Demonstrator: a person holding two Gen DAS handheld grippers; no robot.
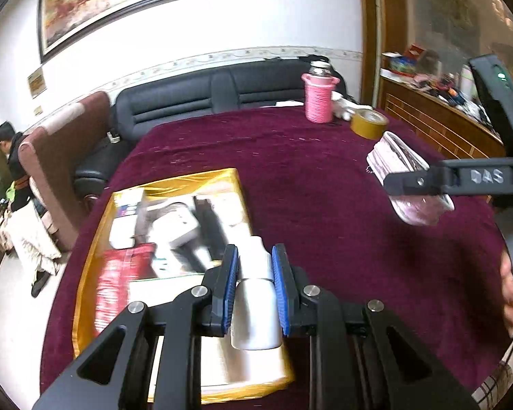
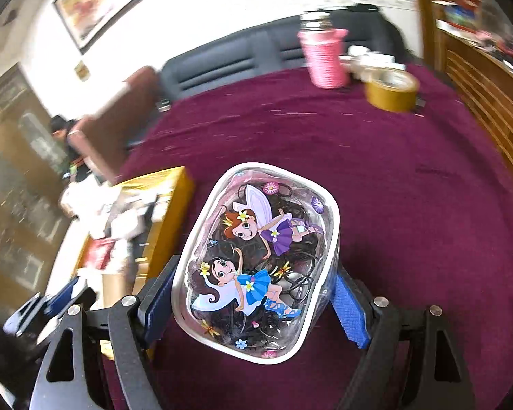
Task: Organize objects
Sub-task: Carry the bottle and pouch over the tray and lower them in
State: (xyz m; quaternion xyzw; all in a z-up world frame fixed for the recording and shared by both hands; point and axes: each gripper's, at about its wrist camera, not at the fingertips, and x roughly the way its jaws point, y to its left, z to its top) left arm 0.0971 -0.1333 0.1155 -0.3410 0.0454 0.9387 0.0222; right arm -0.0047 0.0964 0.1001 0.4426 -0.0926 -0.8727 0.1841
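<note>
Left-wrist view first: the left gripper pinches a white bottle between its blue pads, the bottle lying along the fingers and carried above the near end of a gold box. The box sits on the maroon tablecloth and already holds several things, blurred here, so I judge the bottle is headed in there too. Off to the right, the right gripper reaches in from the side with a clear pouch held off the cloth. Far back stand a pink-wrapped flask and a tape roll, well apart from the box.

Right-wrist view: the pouch fills the middle, and only here does its face show, printed with two fairies, dark hair ties packed inside. The right gripper has its pads pressed on the pouch's sides, spread wide because the pouch is broad. The box lies just left of the pouch, which I take as its goal. At the lower left edge a bit of the left gripper shows, but the bottle does not.
</note>
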